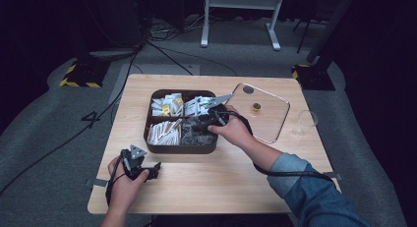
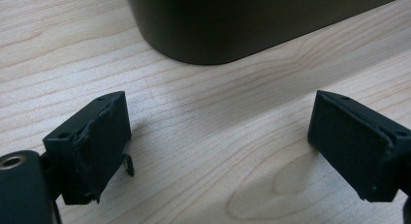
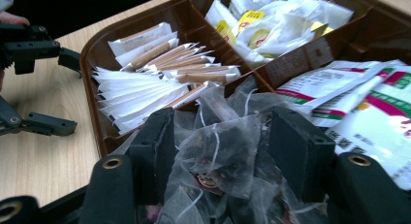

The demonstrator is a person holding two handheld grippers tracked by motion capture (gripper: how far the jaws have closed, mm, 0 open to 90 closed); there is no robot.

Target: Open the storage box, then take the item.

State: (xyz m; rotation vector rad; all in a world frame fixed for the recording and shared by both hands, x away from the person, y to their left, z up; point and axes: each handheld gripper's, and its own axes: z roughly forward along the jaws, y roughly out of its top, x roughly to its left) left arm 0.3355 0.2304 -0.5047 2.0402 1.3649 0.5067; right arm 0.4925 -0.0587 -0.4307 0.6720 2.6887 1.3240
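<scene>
Item: brown compartment tray point(image 1: 156, 147), four sections, standing mid-bench point(image 1: 206, 187) within both hands' reach.
- Near-right section: clear mesh tea bags point(image 3: 218, 156), loosely heaped, strings tangled. This is the thing being worked.
- Near-left section: white and tan sachets point(image 3: 145, 88), fanned on edge so each can be pulled singly.
- Far sections: small white packets with yellow print point(image 3: 271, 25); larger white pouches with pink and green print point(image 3: 373, 107).

Item: right hand-held gripper point(image 3: 220, 146), reaching into the tea-bag section, its jaws half spread and straddling one mesh bag. The pads appear not yet to press on it, though the mesh blurs the contact line. The spread suits a soft, bulky bag.

Item: left hand-held gripper point(image 2: 218, 136), parked on the bench just in front of the tray's near-left corner, jaws parted with only bare wood between them; placed clear of the working side.

Item: clear lid point(image 1: 268, 106) with a small gold knob, laid flat just right of the tray, leaving the sections accessible.

Item: empty clear glass point(image 1: 306, 123), near the right edge, likely the bag's destination.
</scene>
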